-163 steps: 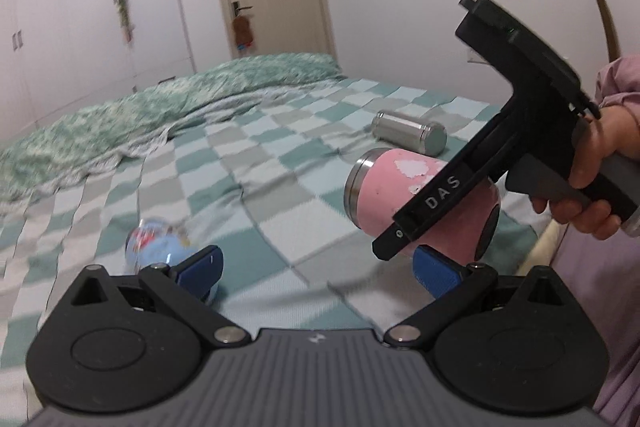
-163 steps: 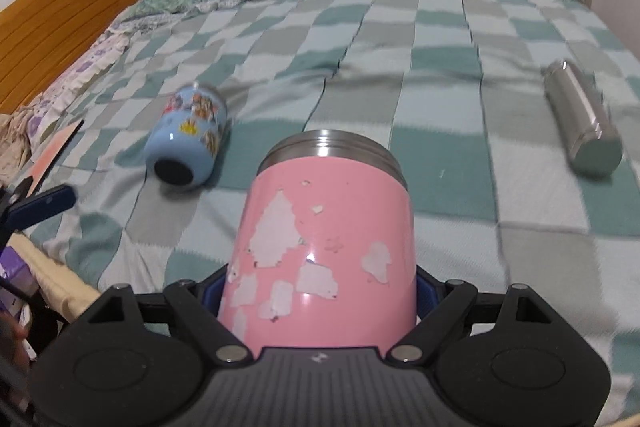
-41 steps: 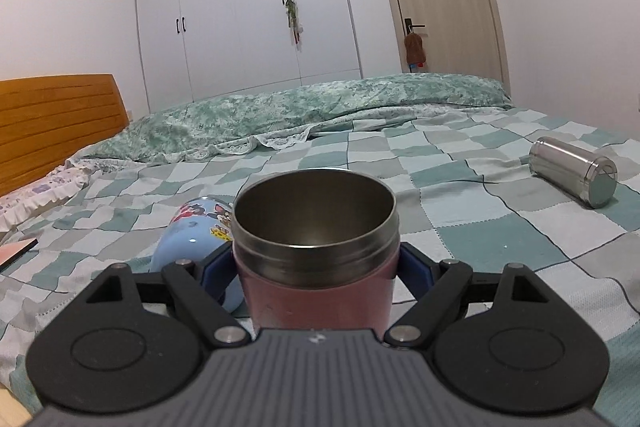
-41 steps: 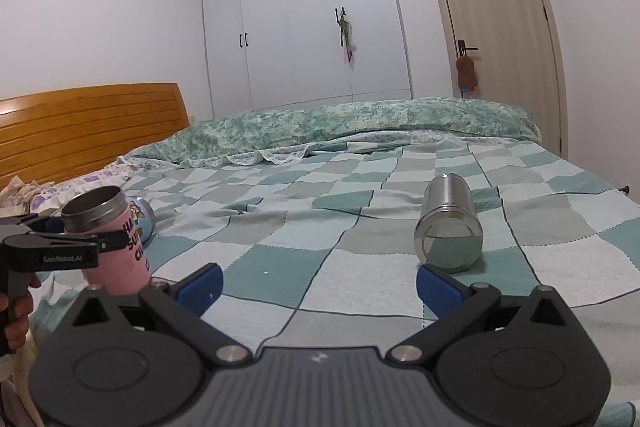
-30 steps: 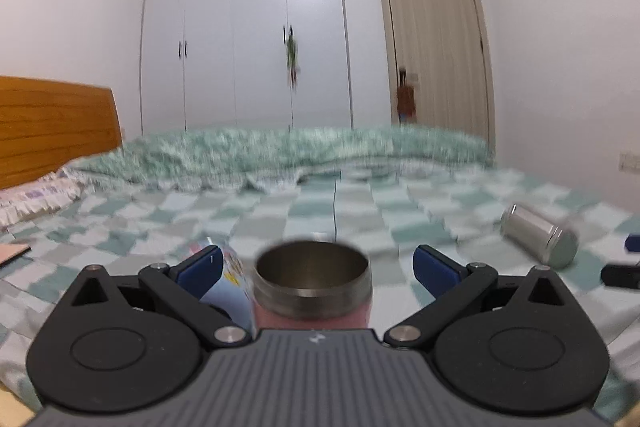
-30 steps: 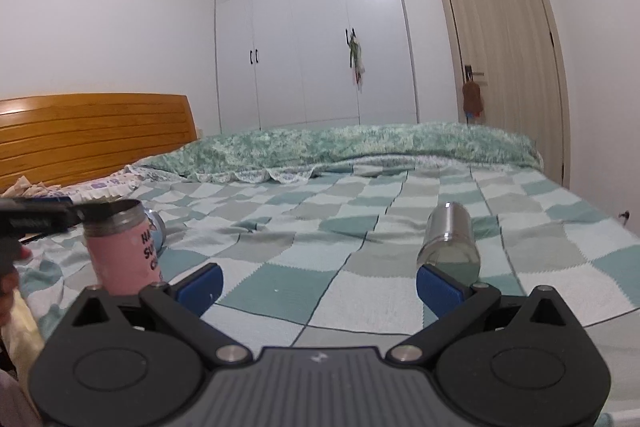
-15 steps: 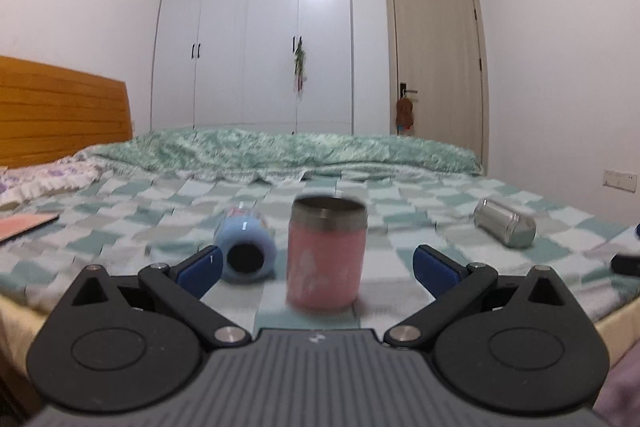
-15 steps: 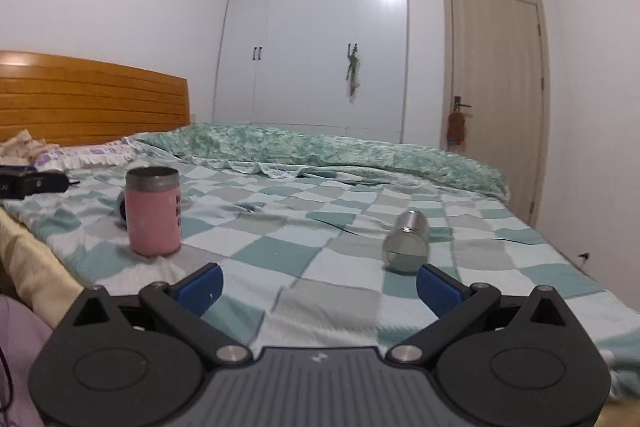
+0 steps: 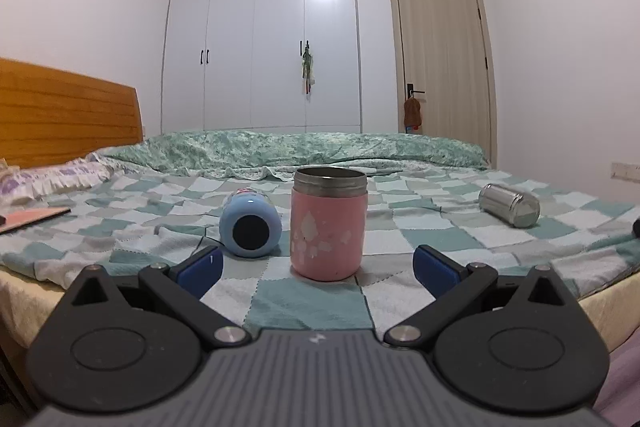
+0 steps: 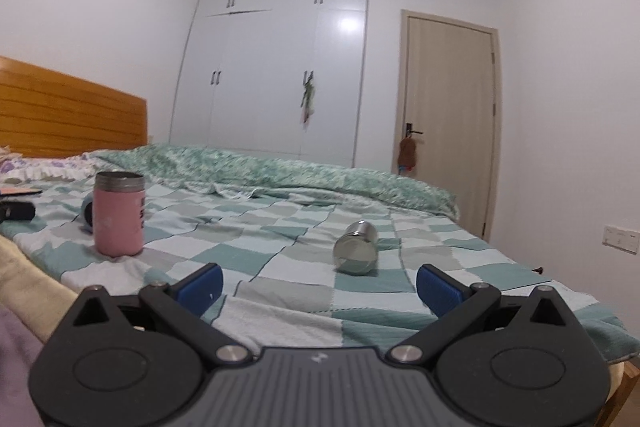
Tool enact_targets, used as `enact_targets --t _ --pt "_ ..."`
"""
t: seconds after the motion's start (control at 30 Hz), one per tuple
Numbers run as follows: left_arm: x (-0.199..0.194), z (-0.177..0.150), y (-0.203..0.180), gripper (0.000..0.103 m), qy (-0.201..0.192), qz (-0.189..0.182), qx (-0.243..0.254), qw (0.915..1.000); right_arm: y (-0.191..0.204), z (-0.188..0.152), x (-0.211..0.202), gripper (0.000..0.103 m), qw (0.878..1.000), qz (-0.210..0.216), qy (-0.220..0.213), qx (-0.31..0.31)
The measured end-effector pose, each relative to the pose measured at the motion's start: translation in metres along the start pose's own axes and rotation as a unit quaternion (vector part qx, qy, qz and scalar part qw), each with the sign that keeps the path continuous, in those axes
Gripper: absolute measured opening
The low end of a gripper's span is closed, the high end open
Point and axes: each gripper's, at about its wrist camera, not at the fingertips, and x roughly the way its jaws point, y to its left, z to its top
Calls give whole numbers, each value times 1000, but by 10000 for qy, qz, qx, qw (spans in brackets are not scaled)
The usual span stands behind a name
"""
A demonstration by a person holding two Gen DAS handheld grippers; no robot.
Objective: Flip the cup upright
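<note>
Straight ahead of the left gripper (image 9: 316, 267), between its wide-spread jaws but beyond their tips, the pink cup (image 9: 328, 223) stands upright on the checked bedspread (image 9: 436, 239), steel mouth up. Just left of it lies a blue cup (image 9: 251, 227). The right gripper (image 10: 320, 287) gapes too, a steel bottle (image 10: 356, 247) lying ahead.
</note>
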Motion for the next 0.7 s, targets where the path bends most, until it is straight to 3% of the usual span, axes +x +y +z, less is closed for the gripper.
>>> enact_targets --t 0.23,0.7 --pt "3 -3 -1 103 15 53 9 10000 -7 -2 -1 103 9997 -214 -114 98" --pt "0 -5 -1 103 -78 -20 10 10000 -1 -5 -2 103 9995 -242 -176 -72"
